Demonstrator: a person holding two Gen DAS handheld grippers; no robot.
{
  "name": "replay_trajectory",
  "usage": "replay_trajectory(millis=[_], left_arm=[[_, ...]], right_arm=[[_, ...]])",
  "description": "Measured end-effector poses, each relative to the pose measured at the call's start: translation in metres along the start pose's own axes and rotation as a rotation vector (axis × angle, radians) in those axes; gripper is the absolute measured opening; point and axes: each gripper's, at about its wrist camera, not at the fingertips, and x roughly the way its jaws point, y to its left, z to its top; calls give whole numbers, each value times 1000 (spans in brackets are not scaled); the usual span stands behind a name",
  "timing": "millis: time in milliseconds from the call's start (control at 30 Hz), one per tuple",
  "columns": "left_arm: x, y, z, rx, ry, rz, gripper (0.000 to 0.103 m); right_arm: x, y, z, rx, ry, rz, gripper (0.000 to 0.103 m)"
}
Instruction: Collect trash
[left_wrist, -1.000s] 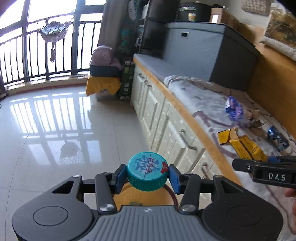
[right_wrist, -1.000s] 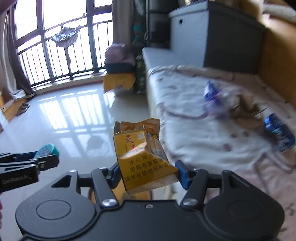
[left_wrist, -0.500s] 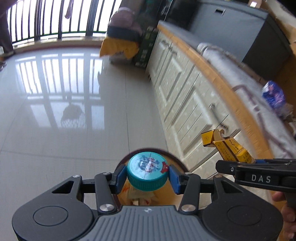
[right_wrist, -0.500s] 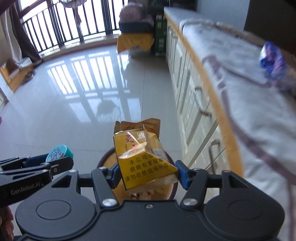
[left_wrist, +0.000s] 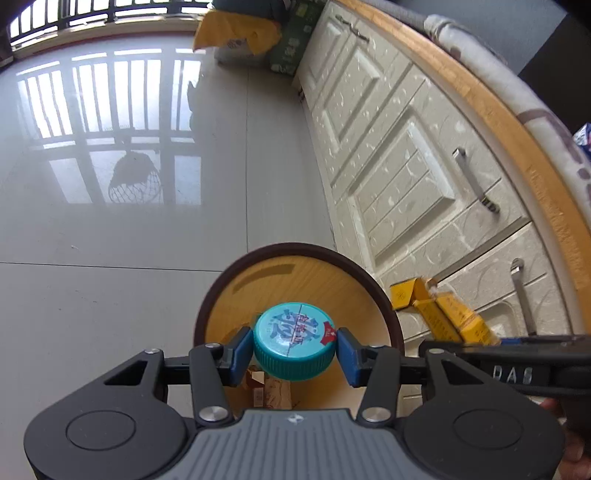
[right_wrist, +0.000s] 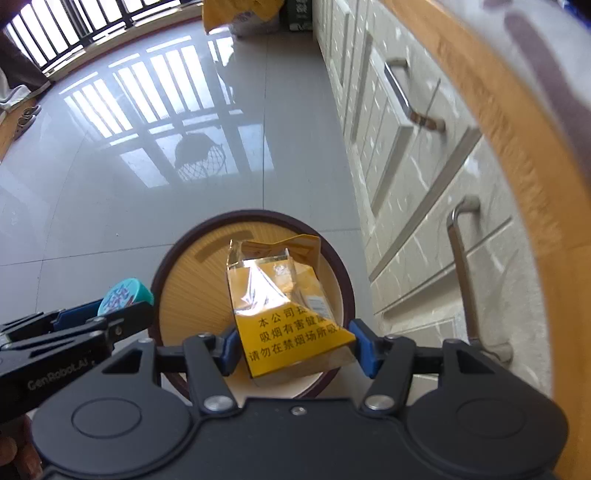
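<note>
From the left wrist view, the left claw (left_wrist: 294, 349) is clenched on a teal bottle cap (left_wrist: 294, 339), its blue pads pressing the cap's ribbed sides. The cap hangs directly over the open mouth of the round waste bin (left_wrist: 236, 280), which has a dark brown rim and a wood-toned inner wall and stands on the glossy grey floor (left_wrist: 110, 240). Some crumpled scraps (left_wrist: 267, 387) lie at the bottom of the bin. To the right of the bin, the right claw (left_wrist: 476, 338) comes in from the side, grasping a yellow cigarette pack (left_wrist: 443, 314) that sits just beyond the bin's right rim in this view. White cabinet doors (left_wrist: 399, 177) with metal handles run beside the bin, under a wooden worktop (left_wrist: 517, 147) edge.

From the right wrist view, the right claw (right_wrist: 293, 349) is clenched on the crumpled yellow cigarette pack (right_wrist: 284, 310), still wrapped in torn clear film, and the pack is held over the waste bin (right_wrist: 177, 258) opening. At the left rim of the bin, the left claw (right_wrist: 122, 308) shows side-on, gripping the teal bottle cap (right_wrist: 125, 293). The cabinet doors (right_wrist: 413, 206) stand just right of the bin.
</note>
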Motion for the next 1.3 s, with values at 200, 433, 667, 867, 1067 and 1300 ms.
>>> replay_trajectory(millis=[200, 433, 667, 867, 1067, 1300], left_arm=[[28, 0, 10, 14, 37, 24, 50], [46, 6, 12, 7, 67, 50, 50], [56, 8, 9, 11, 102, 63, 51], [51, 6, 7, 50, 114, 72, 69], [43, 11, 2, 69, 132, 110, 77], [32, 17, -3, 63, 155, 153, 95]], right_arm=[[20, 6, -5, -31, 47, 30, 61], [25, 7, -4, -48, 24, 66, 77], [33, 4, -5, -51, 41, 70, 87], [40, 1, -8, -64, 94, 61, 92], [40, -1, -12, -95, 114, 46, 96], [32, 2, -15, -136, 101, 36, 103]])
